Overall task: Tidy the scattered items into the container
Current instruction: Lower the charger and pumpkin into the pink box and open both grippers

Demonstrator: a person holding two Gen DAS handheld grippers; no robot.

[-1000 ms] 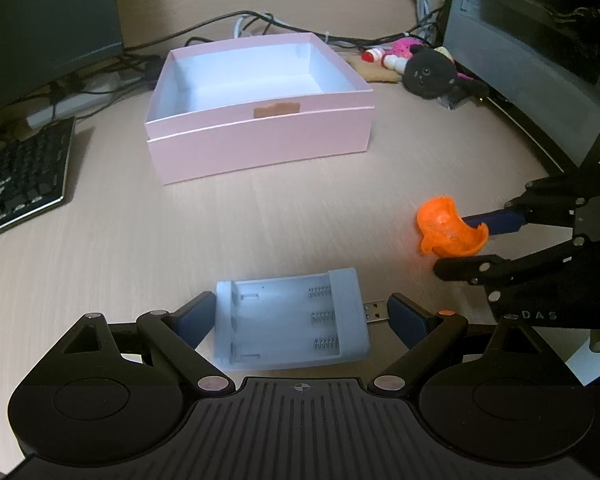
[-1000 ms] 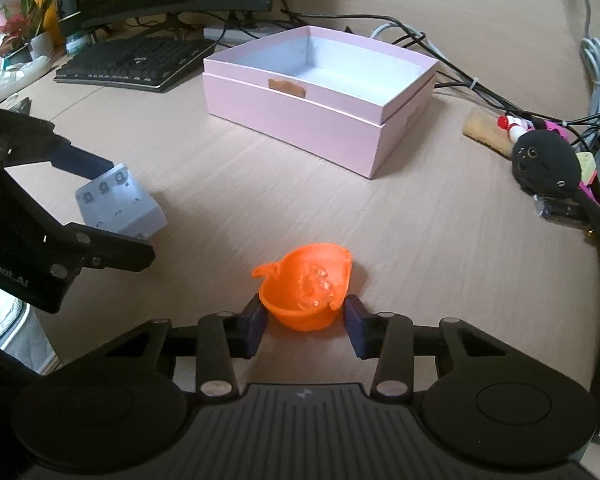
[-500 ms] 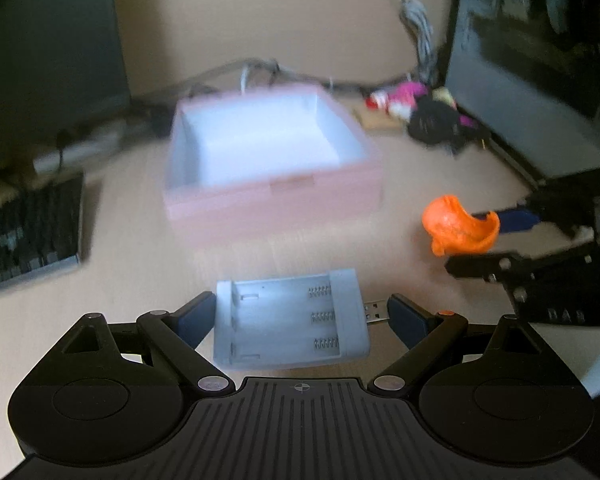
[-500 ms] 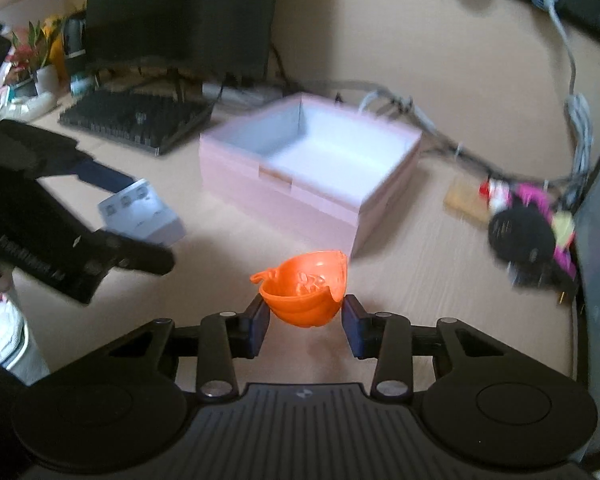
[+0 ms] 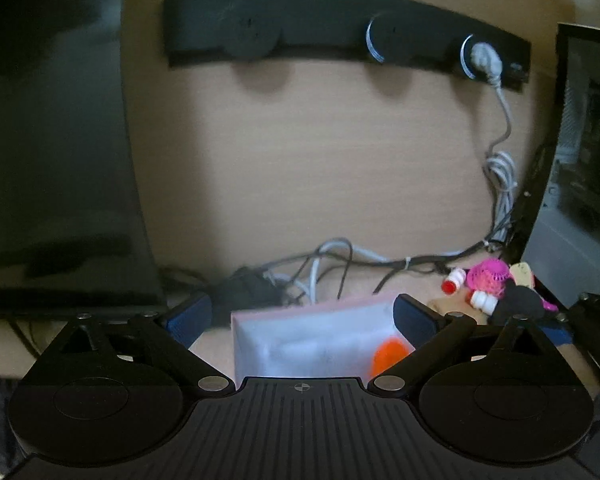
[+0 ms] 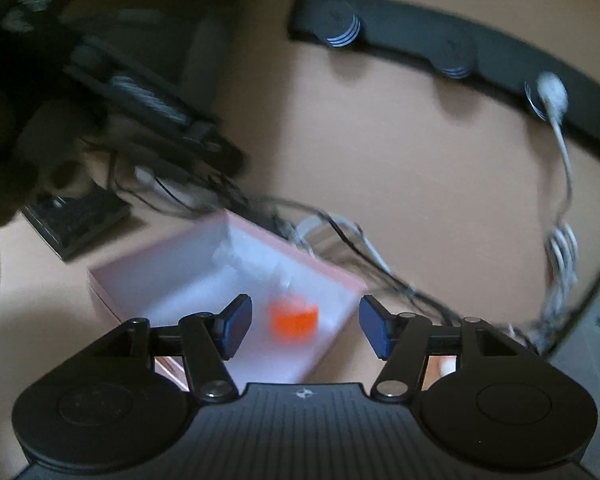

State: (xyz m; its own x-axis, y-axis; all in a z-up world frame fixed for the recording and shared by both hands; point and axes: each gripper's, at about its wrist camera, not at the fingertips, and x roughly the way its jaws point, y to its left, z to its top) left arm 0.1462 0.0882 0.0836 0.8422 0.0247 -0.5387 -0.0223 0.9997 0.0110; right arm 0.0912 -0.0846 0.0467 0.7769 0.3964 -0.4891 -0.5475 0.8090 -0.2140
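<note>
**Both items over the box, tongs letting go**

Near: right tongs (image 6: 306,326) opening, nothing pressed between the pads; orange cup (image 6: 294,318) blurred low centre, inside the pink box (image 6: 112,276). Left tongs (image 5: 302,318) opening wide, empty; a pale blurred shape in the box below them is probably the battery holder, can't confirm.

Risk: the cup looks in motion and sits toward the box's right wall; it could bounce or roll out. Both tongs crowd one box, so they could clip each other or the rim.

Far: wooden surface (image 6: 32,320), keyboard (image 6: 76,220) mid left, cable tangle (image 5: 332,264) behind the box, toys (image 5: 496,284) at right, wall power strip (image 5: 340,32) up top.
</note>
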